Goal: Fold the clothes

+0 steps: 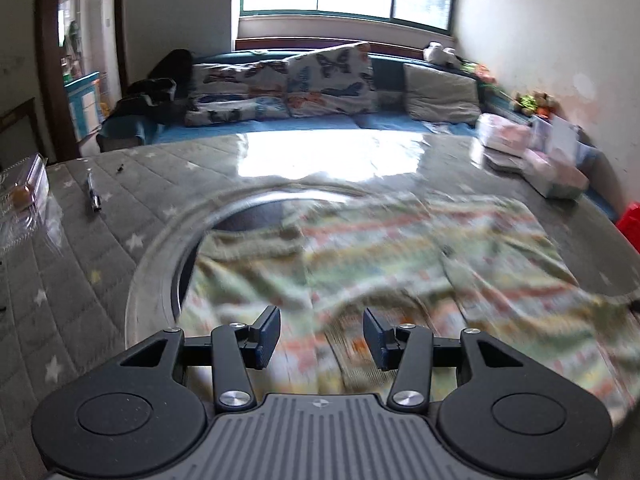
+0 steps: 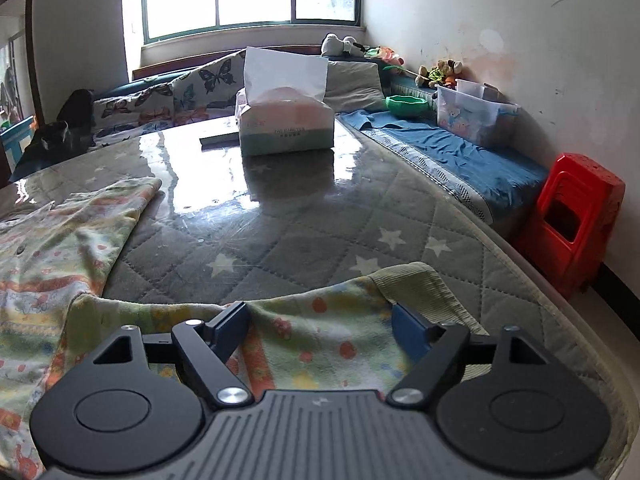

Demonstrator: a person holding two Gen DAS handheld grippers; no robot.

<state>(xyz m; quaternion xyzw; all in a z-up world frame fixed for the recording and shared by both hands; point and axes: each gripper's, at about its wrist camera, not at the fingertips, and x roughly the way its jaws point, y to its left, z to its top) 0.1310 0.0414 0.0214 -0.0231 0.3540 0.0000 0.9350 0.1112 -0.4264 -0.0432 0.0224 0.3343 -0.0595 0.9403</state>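
We log: patterned garment (image 1: 400, 264) spread on counter (image 2: 304, 216); left tongs (image 1: 320, 338) and right tongs (image 2: 320, 326) apart above it, gripping nothing.

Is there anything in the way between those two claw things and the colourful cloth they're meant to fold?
Nothing visible. The patterned garment lies directly under both the left gripper and the right gripper, whose jaws stand open. The tissue box sits well beyond it.

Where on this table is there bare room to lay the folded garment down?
The widest free patch is the grey star-quilted table top between the pastel printed cotton garment and the pink and green tissue box. A smaller bare strip lies by the pen at the left edge. The far right corner is crowded with tissue packs.
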